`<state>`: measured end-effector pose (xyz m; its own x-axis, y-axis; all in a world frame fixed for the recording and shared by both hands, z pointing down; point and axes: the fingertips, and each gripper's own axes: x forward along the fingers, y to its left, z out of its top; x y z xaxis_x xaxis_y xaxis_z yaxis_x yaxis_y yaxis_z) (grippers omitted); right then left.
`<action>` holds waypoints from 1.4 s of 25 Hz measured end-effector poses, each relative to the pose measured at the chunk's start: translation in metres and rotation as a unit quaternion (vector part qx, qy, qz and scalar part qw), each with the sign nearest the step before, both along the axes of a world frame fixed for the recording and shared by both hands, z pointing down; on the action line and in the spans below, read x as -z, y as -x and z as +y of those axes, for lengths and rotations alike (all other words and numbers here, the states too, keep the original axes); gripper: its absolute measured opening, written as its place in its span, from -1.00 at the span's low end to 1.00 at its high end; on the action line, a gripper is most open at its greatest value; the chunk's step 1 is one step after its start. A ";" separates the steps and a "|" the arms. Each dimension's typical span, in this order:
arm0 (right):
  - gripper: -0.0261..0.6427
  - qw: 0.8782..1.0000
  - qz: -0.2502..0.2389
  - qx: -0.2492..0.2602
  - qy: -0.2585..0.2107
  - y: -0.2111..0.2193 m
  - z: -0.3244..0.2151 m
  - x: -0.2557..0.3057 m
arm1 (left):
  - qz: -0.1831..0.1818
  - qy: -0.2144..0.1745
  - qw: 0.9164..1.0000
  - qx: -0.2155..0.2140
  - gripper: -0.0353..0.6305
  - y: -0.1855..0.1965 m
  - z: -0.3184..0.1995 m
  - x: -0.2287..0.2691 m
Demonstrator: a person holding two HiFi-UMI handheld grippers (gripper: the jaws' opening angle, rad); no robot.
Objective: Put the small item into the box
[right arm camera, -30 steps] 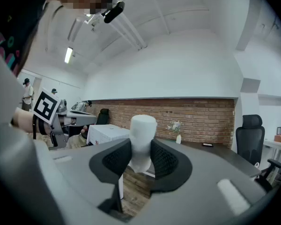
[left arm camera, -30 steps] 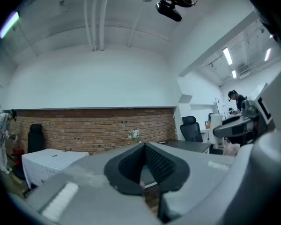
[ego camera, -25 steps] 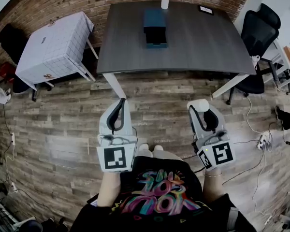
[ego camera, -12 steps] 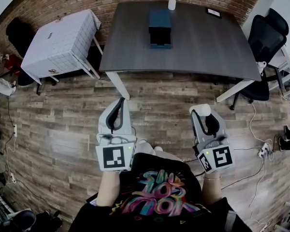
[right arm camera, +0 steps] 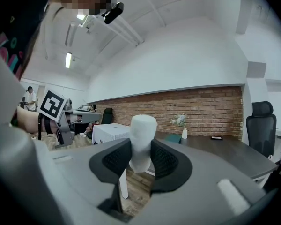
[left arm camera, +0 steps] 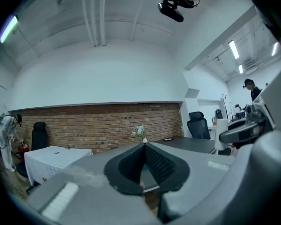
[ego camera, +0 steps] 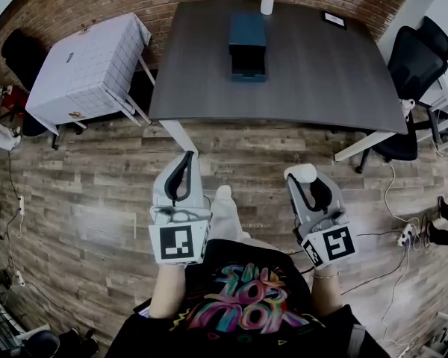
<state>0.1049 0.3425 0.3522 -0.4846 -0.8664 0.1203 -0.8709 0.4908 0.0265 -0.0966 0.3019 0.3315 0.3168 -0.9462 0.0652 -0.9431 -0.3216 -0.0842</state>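
Note:
My right gripper [ego camera: 302, 176] is shut on a small white cylinder [ego camera: 301, 173], which stands upright between the black pads [right arm camera: 163, 161] in the right gripper view as the white cylinder [right arm camera: 142, 142]. My left gripper [ego camera: 187, 157] is shut with nothing in it; its jaws meet at the tips [left arm camera: 144, 145]. Both grippers hang over the wooden floor in front of me. The dark teal box [ego camera: 247, 45] lies on the dark table [ego camera: 321, 66] far ahead, and shows as a teal box [right arm camera: 172, 138] beyond the cylinder.
A white vase with flowers [ego camera: 266, 3] and a small tablet [ego camera: 334, 19] sit at the table's far edge. A side table under a white checked cloth [ego camera: 86, 66] stands left, black office chairs [ego camera: 421, 58] right. Cables [ego camera: 403, 233] trail on the floor at right.
The view has shifted a little as I move toward the table. A white shoe now shows between the grippers. Both grippers keep their grip and pose.

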 end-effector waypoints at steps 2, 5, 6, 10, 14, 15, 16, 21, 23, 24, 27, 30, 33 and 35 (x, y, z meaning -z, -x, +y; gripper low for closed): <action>-0.55 1.000 0.002 -0.001 0.000 0.003 -0.020 0.000 | 0.002 0.000 1.000 -0.002 -0.89 0.002 -0.022 0.000; -0.55 1.000 0.007 -0.003 -0.002 0.010 -0.058 0.001 | 0.009 -0.001 1.000 -0.004 -0.89 0.011 -0.062 0.001; -0.55 1.000 0.009 -0.004 -0.001 0.013 -0.071 0.001 | 0.007 -0.002 1.000 -0.004 -0.89 0.015 -0.075 0.001; -0.55 1.000 0.016 -0.010 0.000 0.021 -0.123 0.002 | -0.002 -0.010 1.000 -0.010 -0.89 0.026 -0.130 0.003; -0.55 1.000 0.016 -0.025 0.000 0.026 -0.167 0.004 | 0.010 0.008 1.000 -0.010 -0.89 0.036 -0.175 0.000; -0.54 0.999 0.015 -0.029 0.001 0.026 -0.177 0.004 | 0.010 0.008 1.000 -0.012 -0.89 0.038 -0.185 0.000; -0.54 0.999 0.015 -0.034 0.002 0.026 -0.185 0.004 | 0.009 0.008 1.000 -0.014 -0.89 0.039 -0.195 -0.002; -0.54 0.998 0.010 -0.058 0.006 0.021 -0.215 0.002 | -0.006 0.001 0.999 -0.033 -0.89 0.043 -0.233 -0.007; -0.54 0.997 0.010 -0.071 0.012 0.019 -0.225 -0.001 | -0.003 0.003 0.999 -0.037 -0.89 0.044 -0.243 -0.010; -0.54 0.997 0.007 -0.078 0.015 0.018 -0.230 -0.002 | -0.002 0.004 0.999 -0.039 -0.89 0.045 -0.248 -0.011; -0.54 0.996 0.004 -0.086 0.024 0.018 -0.238 -0.004 | 0.003 0.011 0.999 -0.042 -0.89 0.046 -0.260 -0.014; -0.54 0.995 0.012 -0.090 0.034 0.014 -0.239 -0.006 | 0.008 0.022 0.999 -0.046 -0.89 0.044 -0.268 -0.019; -0.54 0.995 0.015 -0.091 0.043 0.009 -0.247 -0.011 | 0.011 0.033 0.999 -0.042 -0.89 0.041 -0.276 -0.028; -0.54 0.995 0.016 -0.087 0.047 0.006 -0.254 -0.015 | 0.009 0.037 0.998 -0.041 -0.89 0.036 -0.283 -0.034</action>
